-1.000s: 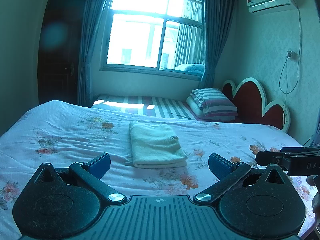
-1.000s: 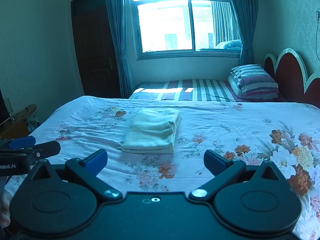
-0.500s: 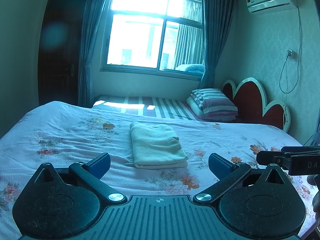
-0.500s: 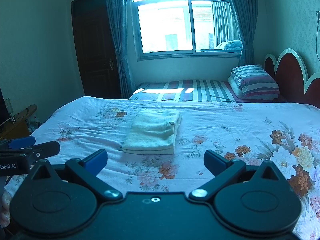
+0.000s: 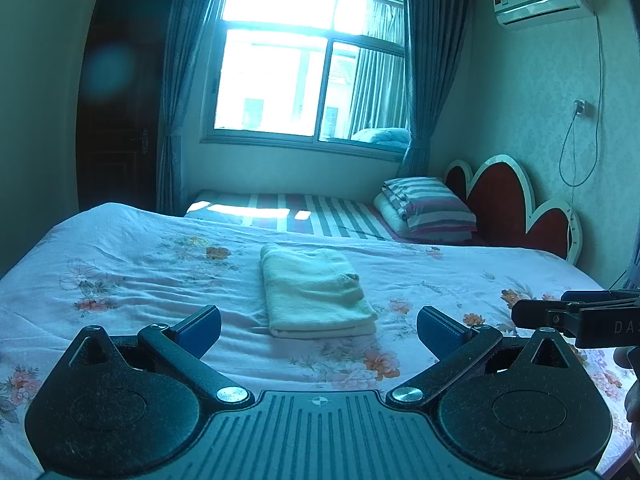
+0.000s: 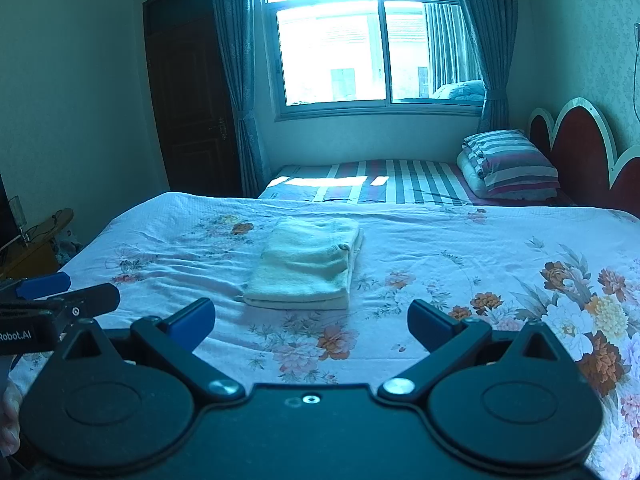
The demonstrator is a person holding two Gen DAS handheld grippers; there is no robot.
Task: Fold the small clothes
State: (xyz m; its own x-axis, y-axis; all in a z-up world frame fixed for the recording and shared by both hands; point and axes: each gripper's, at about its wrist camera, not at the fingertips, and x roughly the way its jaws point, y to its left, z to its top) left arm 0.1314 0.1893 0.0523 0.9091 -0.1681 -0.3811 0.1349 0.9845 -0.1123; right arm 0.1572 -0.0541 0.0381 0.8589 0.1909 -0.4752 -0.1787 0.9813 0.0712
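Observation:
A pale yellow garment [image 5: 316, 292] lies folded into a neat rectangle on the floral bedspread [image 5: 140, 276]. In the right wrist view the same folded garment [image 6: 308, 266] rests mid-bed. My left gripper [image 5: 319, 330] hovers open just short of its near edge, nothing between the blue pads. My right gripper [image 6: 311, 320] is open too, held back from the garment and empty. Each gripper shows at the edge of the other's view: the right one [image 5: 576, 316] at the far right, the left one [image 6: 60, 300] at the far left.
A second bed with a striped sheet [image 6: 400, 184] and folded striped bedding [image 6: 508, 164] stands behind, under the window [image 5: 304, 68]. A red scalloped headboard [image 5: 508, 208] lines the right wall. A dark door [image 6: 192, 104] is at the left, with a wooden side table [image 6: 36, 244] beside the bed.
Both grippers have drifted very slightly; the folded garment lies as before. No jaw has opened or shut.

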